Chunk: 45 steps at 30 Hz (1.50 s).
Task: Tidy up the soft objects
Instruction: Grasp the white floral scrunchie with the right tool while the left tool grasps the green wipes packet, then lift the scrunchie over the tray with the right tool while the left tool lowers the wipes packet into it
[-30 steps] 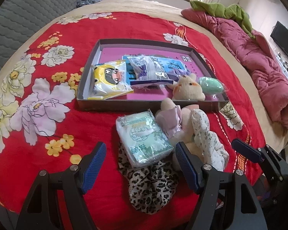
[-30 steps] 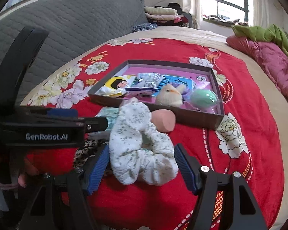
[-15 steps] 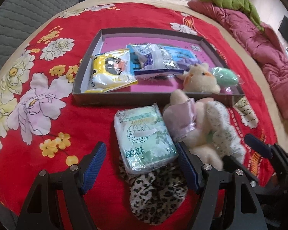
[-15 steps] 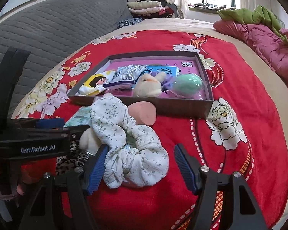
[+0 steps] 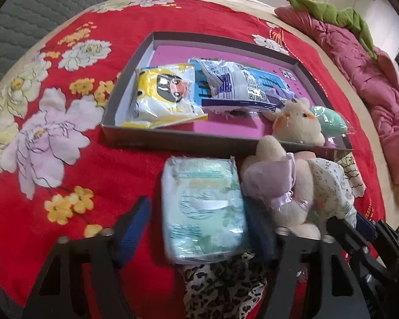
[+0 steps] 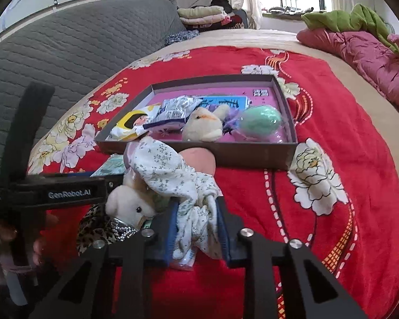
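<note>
From the left wrist camera, the left gripper [image 5: 196, 228] has just been closing around a pale green tissue pack [image 5: 204, 210] that lies on the red flowered bedspread [image 5: 98, 175]. One blue pad sits against the pack's right edge; the other pad stands just apart from its left edge, so the pack is not yet pinched. The pack rests partly on a leopard-print cloth [image 5: 223, 287]. Just to its right lies a cream plush toy [image 5: 287, 186], and beyond both sits a shallow box [image 5: 178, 141] holding a yellow packet [image 5: 162, 95], a blue-and-white packet [image 5: 234, 85], a small plush animal [image 5: 298, 122] and a mint-green ball [image 5: 329, 122].

From the right wrist camera, the right gripper [image 6: 196, 228] has just closed and is pinching a white flowered scrunchie [image 6: 178, 180], bunched between its blue pads. The scrunchie drapes over the cream plush toy [image 6: 127, 207], in front of the box [image 6: 252, 156]. At the left edge a hand [image 6: 2, 244] holds the left gripper's handle.
</note>
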Motion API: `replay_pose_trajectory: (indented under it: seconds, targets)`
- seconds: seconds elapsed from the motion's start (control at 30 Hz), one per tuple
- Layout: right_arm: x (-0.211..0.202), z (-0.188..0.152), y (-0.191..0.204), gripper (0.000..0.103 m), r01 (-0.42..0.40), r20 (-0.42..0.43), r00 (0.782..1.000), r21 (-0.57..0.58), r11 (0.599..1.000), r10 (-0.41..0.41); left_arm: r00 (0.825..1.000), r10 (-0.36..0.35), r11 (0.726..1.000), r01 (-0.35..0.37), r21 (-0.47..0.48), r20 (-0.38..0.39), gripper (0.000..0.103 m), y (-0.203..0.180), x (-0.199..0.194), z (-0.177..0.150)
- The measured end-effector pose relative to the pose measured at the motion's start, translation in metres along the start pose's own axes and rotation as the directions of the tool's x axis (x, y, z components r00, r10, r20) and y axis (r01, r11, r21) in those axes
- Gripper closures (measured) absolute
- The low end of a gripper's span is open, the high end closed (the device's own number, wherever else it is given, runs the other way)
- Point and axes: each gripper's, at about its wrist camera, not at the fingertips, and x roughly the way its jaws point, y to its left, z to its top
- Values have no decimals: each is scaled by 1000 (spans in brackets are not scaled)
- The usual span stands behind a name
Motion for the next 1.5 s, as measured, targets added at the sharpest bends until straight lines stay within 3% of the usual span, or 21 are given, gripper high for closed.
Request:
replay_pose_trajectory:
  seconds: [0.17,0.43,1.5]
  targets:
    - [-9,5,0,79,-2,42,999,-3,1000,2,1000,-21,1000,21,3,-6,50,1,6,-5]
    - [-20,9,2,79,6,85,996,-17,1000,-5,996,-70,997,71,-6,48,51,6,-11,-7]
    - [-63,41,7,79,48,217,975,-21,999,-42,972,-113,993,105,51,204,52,-6,-85,7]
